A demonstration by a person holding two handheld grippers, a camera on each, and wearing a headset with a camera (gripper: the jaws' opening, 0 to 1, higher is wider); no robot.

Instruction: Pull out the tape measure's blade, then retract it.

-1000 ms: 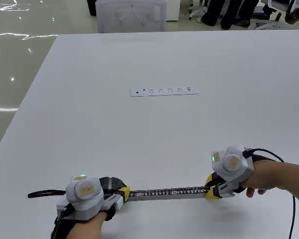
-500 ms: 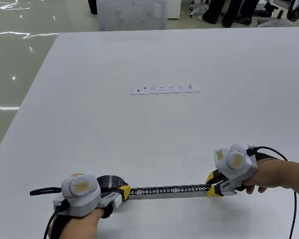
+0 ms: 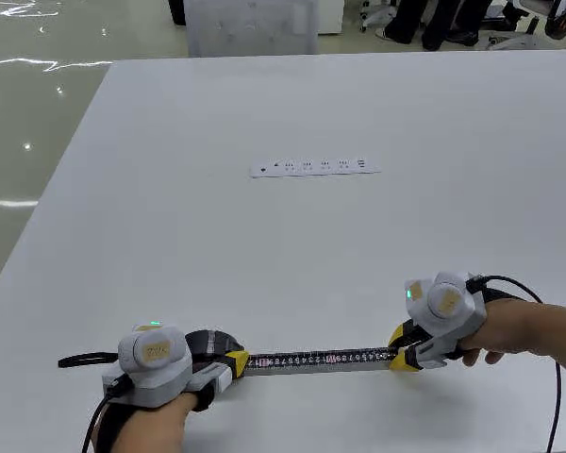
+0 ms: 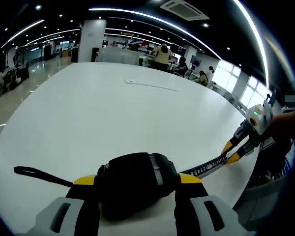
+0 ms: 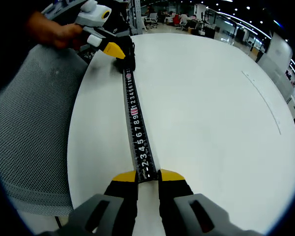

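L gripper clamped tape case, lower left; R gripper pinched blade tip, lower right. Span barely grew since 1 s ago: pull prob. done, retract next.

Readable text sits on the blade, best in the R gripper view: black digits, one row along its length.

- End farthest from the case, right at my R gripper tips: 2 3 4 5 6 7 8 9, clear.
- Next toward the case: red-printed mark, prob. the 10, can't confirm.
- Past the red, digits seem to restart at 1. They shrink toward the case, and the last ones are too small to read.

Head view: blade shows the digit row plus red marks, not legible.
L gripper view: blade has digits, blurred.
White strip, well beyond the case: dark marks, unreadable.
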